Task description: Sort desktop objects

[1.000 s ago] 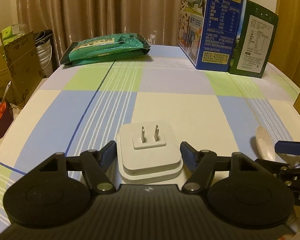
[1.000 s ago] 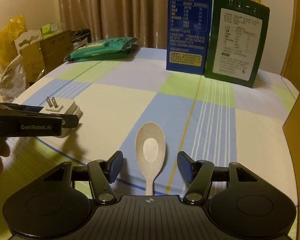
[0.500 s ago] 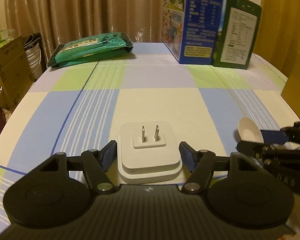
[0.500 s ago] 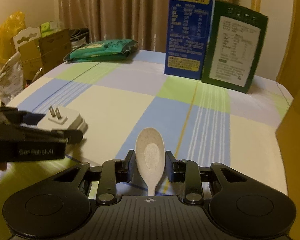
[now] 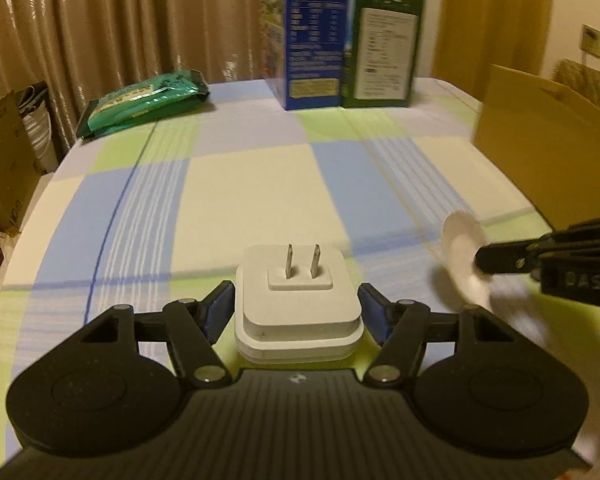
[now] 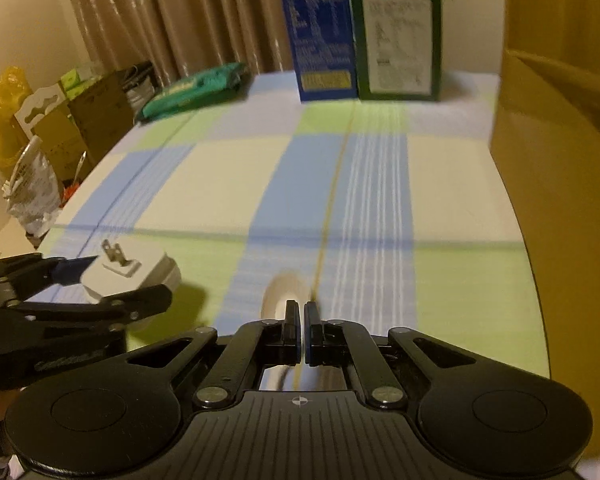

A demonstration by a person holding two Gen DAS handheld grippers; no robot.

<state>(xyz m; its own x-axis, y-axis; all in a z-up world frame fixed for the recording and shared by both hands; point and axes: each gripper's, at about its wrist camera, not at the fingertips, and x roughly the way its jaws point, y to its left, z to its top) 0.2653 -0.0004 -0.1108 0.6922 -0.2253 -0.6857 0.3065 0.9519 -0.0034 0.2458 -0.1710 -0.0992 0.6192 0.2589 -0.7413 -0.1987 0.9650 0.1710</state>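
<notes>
Left gripper clamped on white plug adapter, blue pads touching both sides, prongs pointing fwd, adapter raised off the checked tablecloth. Right gripper pinched nearly closed on beige spoon handle, bowl blurred, sticking out ahead of fingers; from left wrist view spoon bowl seen at far right, tilted, above cloth. At table's far edge: blue carton w/ green box touching beside it, green packet at left. Cardboard box along right side.
</notes>
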